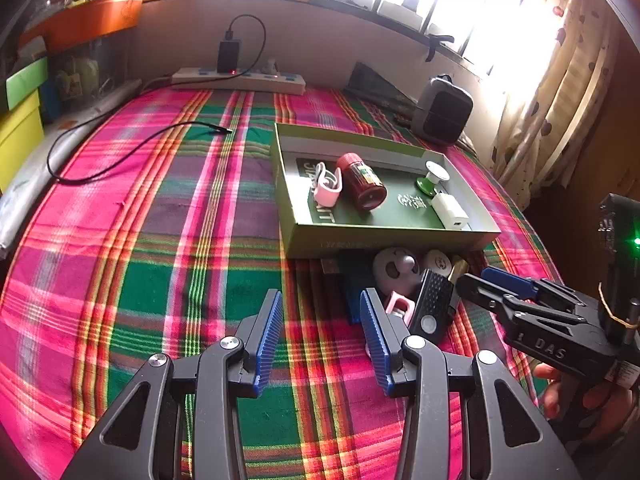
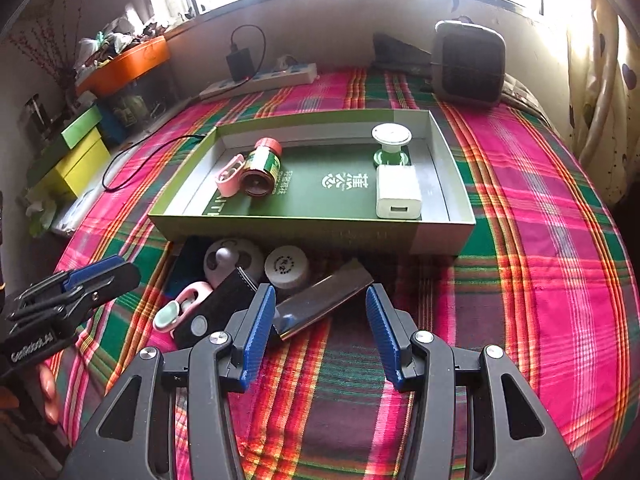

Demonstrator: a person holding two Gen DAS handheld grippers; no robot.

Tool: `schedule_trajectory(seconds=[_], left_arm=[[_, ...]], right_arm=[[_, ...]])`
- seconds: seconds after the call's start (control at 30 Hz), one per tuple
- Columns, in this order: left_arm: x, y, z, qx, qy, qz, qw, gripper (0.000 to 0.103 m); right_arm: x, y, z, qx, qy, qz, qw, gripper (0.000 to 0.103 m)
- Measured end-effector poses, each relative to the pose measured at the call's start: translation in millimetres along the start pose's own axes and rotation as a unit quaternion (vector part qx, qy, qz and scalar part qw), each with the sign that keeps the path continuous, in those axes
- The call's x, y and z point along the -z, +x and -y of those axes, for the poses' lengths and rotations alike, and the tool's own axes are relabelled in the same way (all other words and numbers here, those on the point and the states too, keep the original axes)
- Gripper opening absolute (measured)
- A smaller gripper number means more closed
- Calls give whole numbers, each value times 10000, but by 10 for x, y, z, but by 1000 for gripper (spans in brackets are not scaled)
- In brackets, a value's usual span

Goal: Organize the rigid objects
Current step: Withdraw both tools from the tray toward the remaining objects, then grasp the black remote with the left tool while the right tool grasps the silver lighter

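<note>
Waiting just in front of the green box [image 2: 312, 232], the loose pile's metallic case [image 2: 324, 300] seems the next pick, so the right hand-held gripper [image 2: 320, 332], open and empty like the left hand-held gripper [image 1: 320, 340], should advance and close.

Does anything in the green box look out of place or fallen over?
Yes. The red-capped bottle lies on its side in the green box, resting against the pink clip. The white charger lies flat beside the upright white-topped stand. Nothing looks spilled or damaged.
</note>
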State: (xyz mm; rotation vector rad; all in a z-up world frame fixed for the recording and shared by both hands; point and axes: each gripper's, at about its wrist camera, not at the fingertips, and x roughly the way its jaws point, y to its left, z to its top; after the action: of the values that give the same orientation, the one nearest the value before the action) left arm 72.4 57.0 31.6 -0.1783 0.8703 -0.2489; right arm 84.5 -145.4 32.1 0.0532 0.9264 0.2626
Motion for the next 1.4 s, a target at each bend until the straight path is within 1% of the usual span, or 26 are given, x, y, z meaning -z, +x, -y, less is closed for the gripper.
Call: schedule_trajectory(seconds=[0.17,0.4,0.43,0.5,0.57,0.8,0.9,1.1,1.2,1.4], left_arm=[[41,24,-5,66,3,-66,10000,40],[48,22,13,134,28,-70,9999,40],[48,22,15,137,34,-74,9999,40],[52,19,28,149,47,-84,9998,40],[54,17,47,171,59,-90,9998,40],[94,18,134,207,148,-137,9996,40],[102,18,139,173,144,-161,9996,40],[102,-14,187,218,191,-130,9995,40],[111,-24,207,225,207,-131,9994,40],[116,-20,297,265,326,-152,9990,40]], right_arm=[[19,78,-17,97,83,-140,9998,49],[-10,156,-32,175,145,-211,9995,49],[-13,157,-33,184,132,-209,9995,51],[-15,159,-42,273,72,-194,9994,62],[0,147,-39,445,4,-177,9989,62],[-14,180,-22,281,120,-248,9992,62],[-41,239,-41,304,147,-312,9989,62],[-23,235,-66,465,45,-334,9983,62],[-2,215,-30,719,20,-327,9969,62],[56,164,68,864,-4,-315,9958,62]])
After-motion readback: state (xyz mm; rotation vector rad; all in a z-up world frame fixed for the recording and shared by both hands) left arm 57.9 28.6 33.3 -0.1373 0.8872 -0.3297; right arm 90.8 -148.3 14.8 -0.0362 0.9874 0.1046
